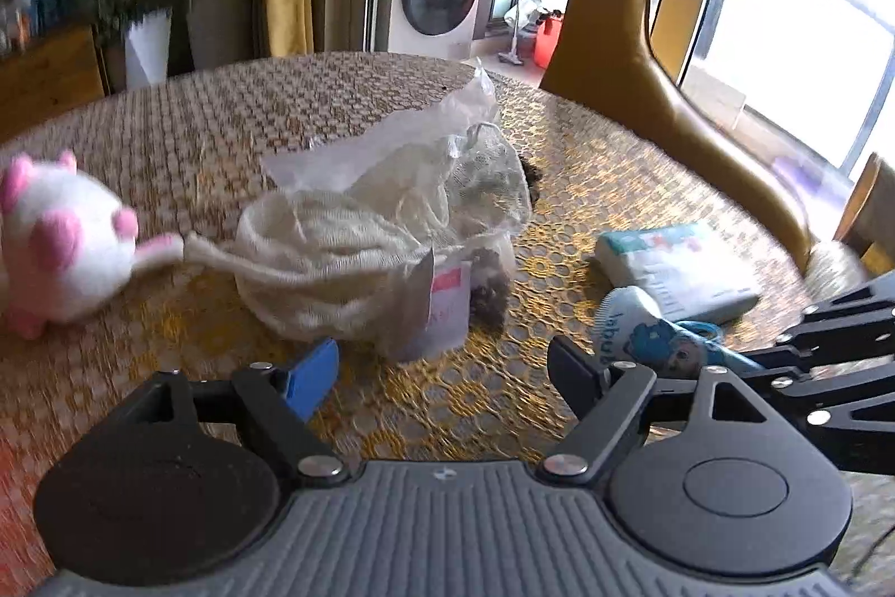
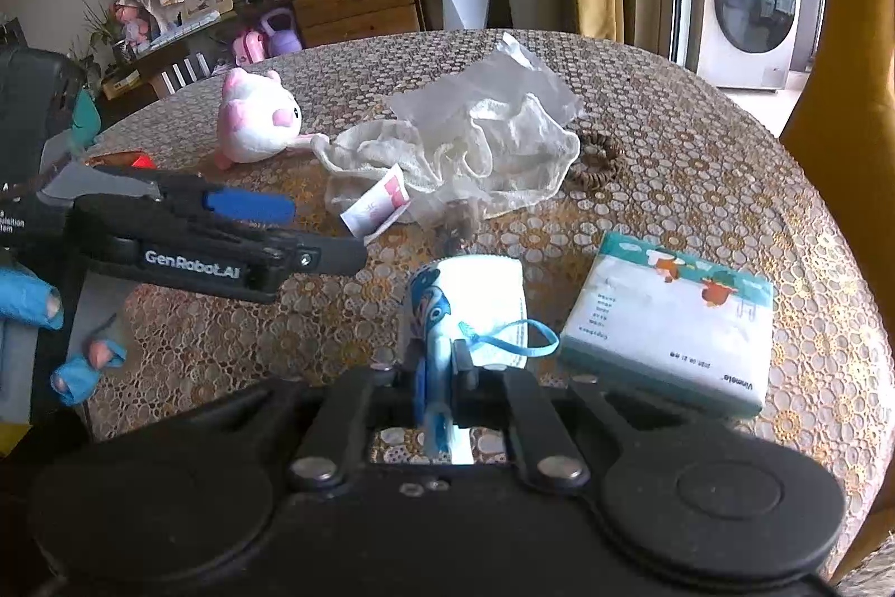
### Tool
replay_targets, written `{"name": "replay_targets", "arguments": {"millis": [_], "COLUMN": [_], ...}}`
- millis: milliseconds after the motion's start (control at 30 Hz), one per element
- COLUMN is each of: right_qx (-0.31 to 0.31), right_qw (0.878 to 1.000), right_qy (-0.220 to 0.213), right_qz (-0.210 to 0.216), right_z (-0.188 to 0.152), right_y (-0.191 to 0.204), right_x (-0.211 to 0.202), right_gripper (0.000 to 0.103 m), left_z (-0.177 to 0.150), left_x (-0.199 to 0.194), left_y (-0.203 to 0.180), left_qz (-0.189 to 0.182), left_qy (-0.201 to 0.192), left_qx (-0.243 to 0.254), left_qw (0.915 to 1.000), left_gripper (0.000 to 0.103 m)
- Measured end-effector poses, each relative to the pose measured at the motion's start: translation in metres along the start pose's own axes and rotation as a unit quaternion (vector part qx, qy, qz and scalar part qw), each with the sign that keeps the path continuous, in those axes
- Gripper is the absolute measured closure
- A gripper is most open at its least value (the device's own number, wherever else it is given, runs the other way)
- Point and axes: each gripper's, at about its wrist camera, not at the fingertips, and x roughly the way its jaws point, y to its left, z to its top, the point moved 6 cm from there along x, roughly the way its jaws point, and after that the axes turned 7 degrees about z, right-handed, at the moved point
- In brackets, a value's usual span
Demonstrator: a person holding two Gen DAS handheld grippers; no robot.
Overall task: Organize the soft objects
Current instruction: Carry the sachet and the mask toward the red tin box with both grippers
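My left gripper (image 1: 442, 367) stands open over the patterned tablecloth (image 1: 224, 116), with nothing between its fingers. Just beyond it lies a white mesh cloth (image 1: 347, 250) partly inside a clear plastic bag (image 1: 447, 121), and a pink-and-white plush toy (image 1: 61, 239) sits to the left. In the right wrist view, my right gripper (image 2: 442, 362) is shut on a rolled white-and-blue cloth (image 2: 464, 295) with a blue loop. The left gripper (image 2: 324, 233) is to its left, while the mesh cloth (image 2: 447, 149) and the plush toy (image 2: 257, 116) are farther back.
A tissue pack (image 2: 665, 323) lies right of the held cloth. A brown hair scrunchie (image 2: 596, 160) rests beside the mesh cloth, and a red-and-white label (image 2: 380, 200) in front of it. A yellow chair back (image 1: 643, 37) rises at the table's far right edge. A blue-gloved hand (image 2: 28, 300) holds the left gripper.
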Motion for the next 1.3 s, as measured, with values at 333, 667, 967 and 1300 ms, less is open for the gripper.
{"name": "replay_targets", "arguments": {"millis": [333,667,967,1300], "right_qx": [0.014,0.016,0.015,0.026], "right_qw": [1.0,1.0,1.0,1.0], "right_qy": [0.009,0.013,0.017,0.005], "right_qz": [0.006,0.008,0.003,0.001], "right_z": [-0.003,-0.003,-0.002,0.004], "right_y": [-0.014,-0.014,-0.011,-0.003], "right_x": [0.012,0.015,0.017,0.01], "right_gripper": [0.096,0.095,0.096,0.096], "left_z": [0.004,0.007,0.012,0.016], "left_x": [0.028,0.04,0.034,0.011], "left_y": [-0.025,-0.017,-0.004,0.028], "left_qz": [0.072,0.074,0.059,0.021], "left_qy": [-0.025,-0.021,-0.023,-0.024], "left_qx": [0.098,0.087,0.055,-0.039], "left_qw": [0.9922,0.9933,0.9965,0.9987], "left_gripper": [0.027,0.075,0.096,0.097]}}
